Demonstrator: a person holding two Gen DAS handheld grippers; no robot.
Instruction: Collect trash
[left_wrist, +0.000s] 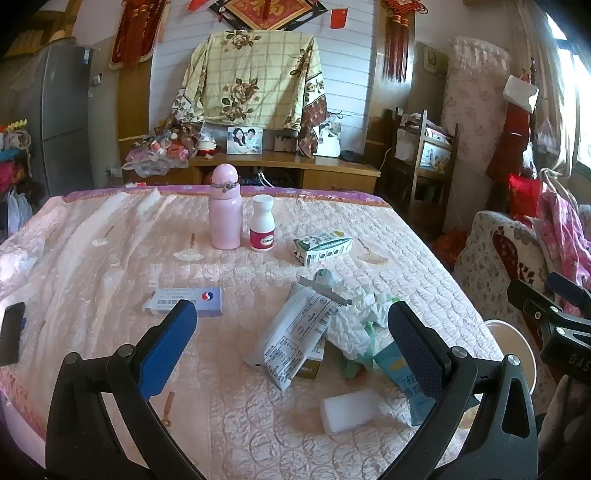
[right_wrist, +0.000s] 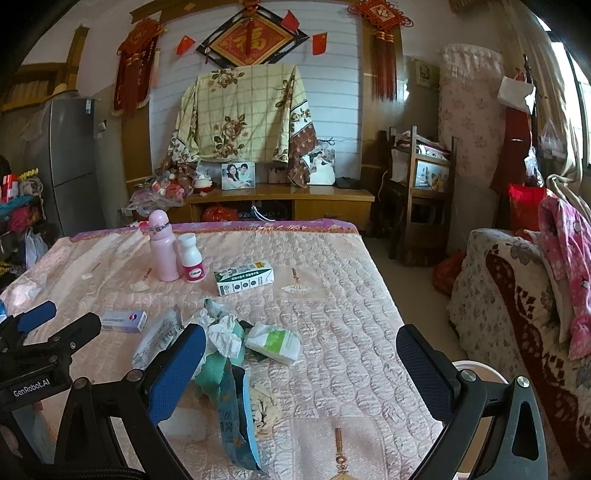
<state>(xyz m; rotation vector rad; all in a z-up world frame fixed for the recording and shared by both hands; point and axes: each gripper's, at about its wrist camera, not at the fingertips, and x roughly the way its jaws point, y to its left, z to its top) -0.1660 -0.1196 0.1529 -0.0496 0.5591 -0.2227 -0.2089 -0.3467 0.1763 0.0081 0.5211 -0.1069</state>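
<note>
A heap of trash lies on the pink quilted bed (left_wrist: 110, 240): a white printed wrapper (left_wrist: 295, 332), crumpled tissue (left_wrist: 354, 317), a teal packet (left_wrist: 402, 376) and a white foam block (left_wrist: 351, 410). My left gripper (left_wrist: 291, 332) is open, hovering just short of the heap, with nothing between its fingers. In the right wrist view the same tissue (right_wrist: 221, 332), teal packet (right_wrist: 232, 406) and a green-white tissue pack (right_wrist: 275, 341) lie ahead, toward the left finger. My right gripper (right_wrist: 303, 365) is open and empty above the quilt (right_wrist: 351, 295).
A pink bottle (left_wrist: 225, 210), a white pill bottle (left_wrist: 262, 225), a green-white carton (left_wrist: 323, 247) and a blue-white medicine box (left_wrist: 188, 301) sit on the bed. A black phone (left_wrist: 13, 332) lies at the left edge. A white bucket rim (right_wrist: 480, 369) shows at the bed's right side, beside a sofa (right_wrist: 517, 314).
</note>
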